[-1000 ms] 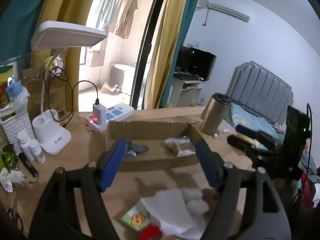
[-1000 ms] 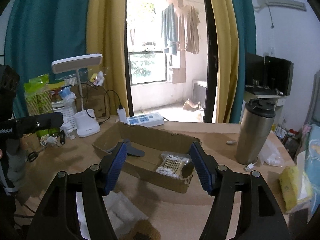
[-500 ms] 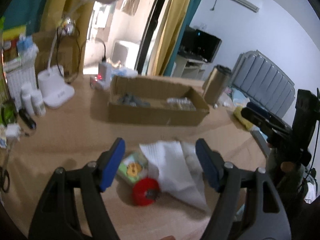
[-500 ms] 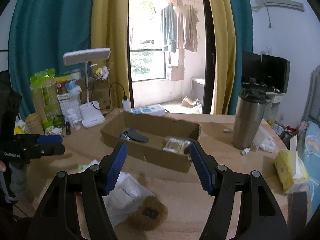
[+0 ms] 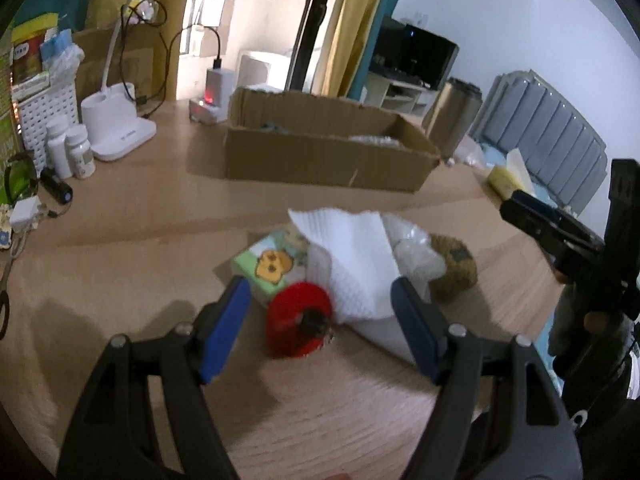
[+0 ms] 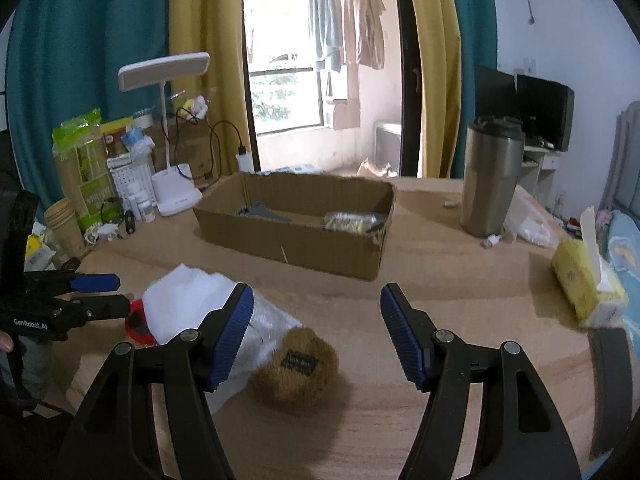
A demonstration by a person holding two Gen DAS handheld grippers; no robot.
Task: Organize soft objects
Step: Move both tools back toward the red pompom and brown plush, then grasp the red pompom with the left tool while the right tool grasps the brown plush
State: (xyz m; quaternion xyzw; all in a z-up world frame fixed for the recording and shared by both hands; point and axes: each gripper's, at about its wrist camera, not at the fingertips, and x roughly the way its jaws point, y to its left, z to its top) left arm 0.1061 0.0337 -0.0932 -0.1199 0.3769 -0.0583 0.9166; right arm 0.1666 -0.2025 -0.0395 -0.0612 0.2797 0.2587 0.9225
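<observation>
On the wooden table lies a heap of soft things: a white paper towel [image 5: 352, 252], a clear plastic bag [image 5: 412, 248], a green tissue pack with a cartoon print [image 5: 268, 264], a red round object [image 5: 300, 320] and a brown fuzzy ball [image 6: 296, 368]. Behind the heap stands a low cardboard box [image 6: 296, 220] with a grey item and a pack of cotton swabs inside. My left gripper [image 5: 320, 308] is open, its fingers on either side of the red object without touching it. My right gripper [image 6: 316, 320] is open just above the brown ball.
A steel tumbler [image 6: 490, 180] stands right of the box, with a yellow tissue pack [image 6: 584, 284] near the right edge. A white desk lamp [image 6: 172, 128], bottles, a white basket, a power strip and snack bags crowd the left side of the table.
Both grippers have come down and tilted toward the table. The heap of soft things now sits between and just ahead of their fingers; the box has slid up in both views.
</observation>
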